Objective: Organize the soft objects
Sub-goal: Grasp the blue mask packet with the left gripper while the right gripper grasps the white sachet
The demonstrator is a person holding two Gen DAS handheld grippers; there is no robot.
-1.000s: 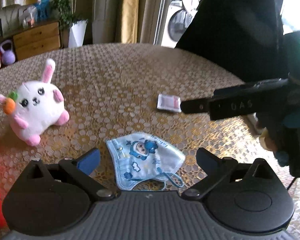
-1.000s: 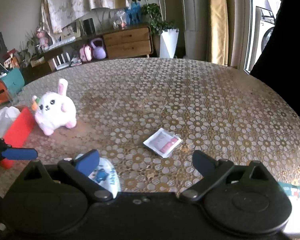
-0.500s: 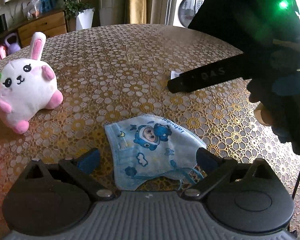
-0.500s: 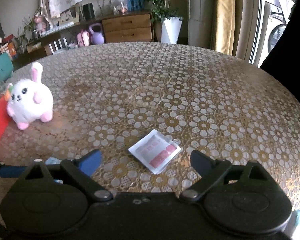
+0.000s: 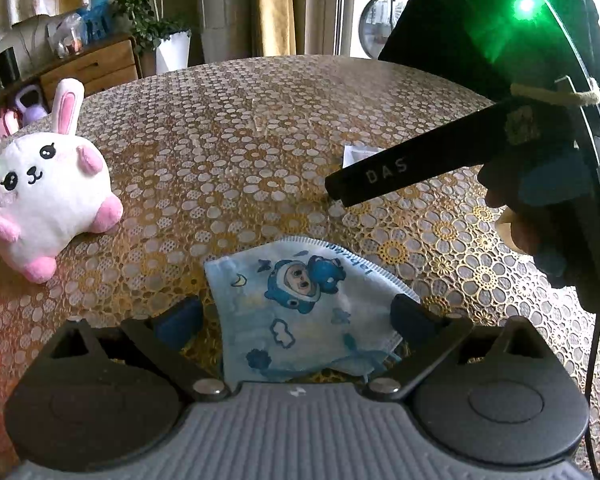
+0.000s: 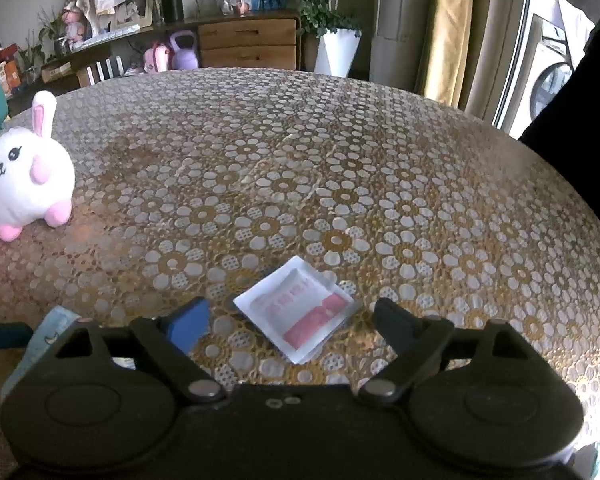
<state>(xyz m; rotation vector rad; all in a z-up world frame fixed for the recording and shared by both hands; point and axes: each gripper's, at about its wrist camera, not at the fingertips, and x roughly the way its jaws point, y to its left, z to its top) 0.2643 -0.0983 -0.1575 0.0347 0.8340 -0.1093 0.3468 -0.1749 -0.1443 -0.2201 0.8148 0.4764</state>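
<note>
The left gripper (image 5: 296,320) stands with its jaws spread wide, the blue cartoon face mask (image 5: 304,312) lying flat between the fingers — the right finger's tip touches or overlaps its edge, the left is clear of it. The right gripper (image 6: 292,320) is closing, its fingers either side of a white-and-pink sachet (image 6: 298,312) but not pressing it. Ahead and to the left of both sits a white plush rabbit (image 5: 46,192) on the floral tablecloth (image 5: 260,128) — well apart from either.
</note>
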